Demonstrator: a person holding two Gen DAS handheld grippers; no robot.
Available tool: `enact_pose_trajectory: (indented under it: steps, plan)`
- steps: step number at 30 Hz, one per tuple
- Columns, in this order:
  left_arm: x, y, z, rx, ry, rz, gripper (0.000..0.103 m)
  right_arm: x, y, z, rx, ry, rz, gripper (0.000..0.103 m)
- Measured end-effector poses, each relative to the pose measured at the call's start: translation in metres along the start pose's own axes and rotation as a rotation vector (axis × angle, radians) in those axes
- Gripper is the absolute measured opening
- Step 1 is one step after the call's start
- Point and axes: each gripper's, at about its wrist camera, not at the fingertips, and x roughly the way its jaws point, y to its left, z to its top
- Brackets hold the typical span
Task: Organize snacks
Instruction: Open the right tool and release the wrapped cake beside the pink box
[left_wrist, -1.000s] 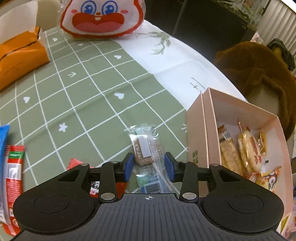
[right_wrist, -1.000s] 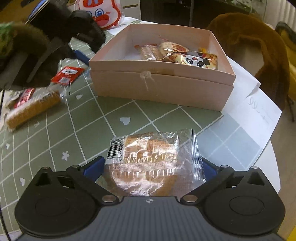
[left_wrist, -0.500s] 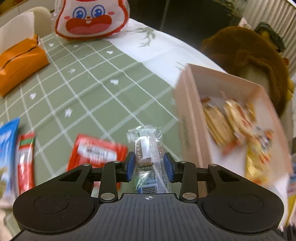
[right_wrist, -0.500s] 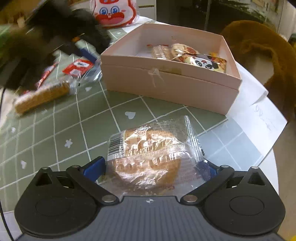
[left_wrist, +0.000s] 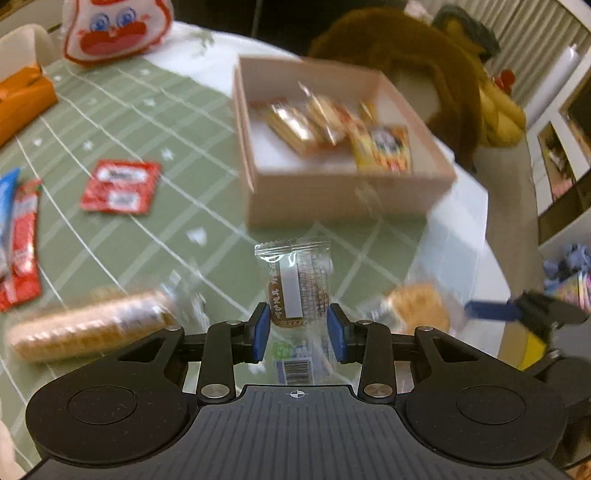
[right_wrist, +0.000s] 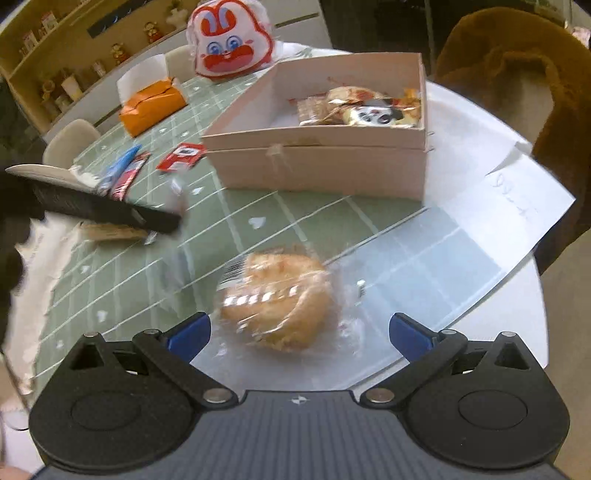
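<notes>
My left gripper (left_wrist: 297, 329) is shut on a small clear-wrapped brown snack (left_wrist: 295, 288), held above the green mat in front of the pink box (left_wrist: 332, 199). The box holds several wrapped snacks (left_wrist: 332, 125). My right gripper (right_wrist: 299, 332) is open, its blue pads wide apart. A clear-wrapped pastry (right_wrist: 280, 299) lies between them on the table, untouched by either pad. The pastry (left_wrist: 417, 306) and the right gripper's blue finger (left_wrist: 491, 310) also show in the left wrist view. The pink box (right_wrist: 321, 170) stands beyond the pastry.
A biscuit roll (left_wrist: 88, 325), a red packet (left_wrist: 120, 186) and red and blue sticks (left_wrist: 20, 236) lie on the mat at left. An orange tissue box (right_wrist: 151, 105) and a rabbit bag (right_wrist: 229, 46) stand at the back. White paper (right_wrist: 517, 199) lies right of the box, near the table edge.
My right gripper has opened and let go of the pastry, which now lies on the table. My left gripper has swung right with its snack and now faces the pink box.
</notes>
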Motion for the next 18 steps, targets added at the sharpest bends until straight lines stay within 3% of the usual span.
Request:
enact_pose_trajectory:
  steps: [5, 8, 11, 15, 16, 18]
  plan:
    - [0.013, -0.007, -0.023, 0.048, 0.03, 0.03, 0.038, -0.003, 0.021, -0.003, -0.043, 0.005, 0.013, 0.103]
    - [0.01, -0.001, -0.028, 0.018, 0.018, 0.027, 0.038, 0.008, 0.035, -0.005, -0.109, 0.048, -0.023, 0.102]
    - [0.008, 0.009, -0.028, -0.016, -0.001, 0.022, 0.038, 0.005, 0.038, -0.011, -0.253, 0.038, -0.194, 0.101]
    - [0.009, 0.008, -0.031, -0.026, -0.018, 0.021, 0.038, -0.008, 0.012, -0.007, -0.26, 0.005, -0.44, 0.099]
    - [0.009, 0.006, -0.031, -0.019, -0.021, 0.023, 0.038, -0.015, 0.006, -0.005, -0.234, -0.009, -0.456, 0.099]
    - [0.01, 0.005, -0.03, -0.01, -0.024, 0.018, 0.038, -0.033, -0.003, 0.001, -0.138, -0.041, -0.398, 0.099]
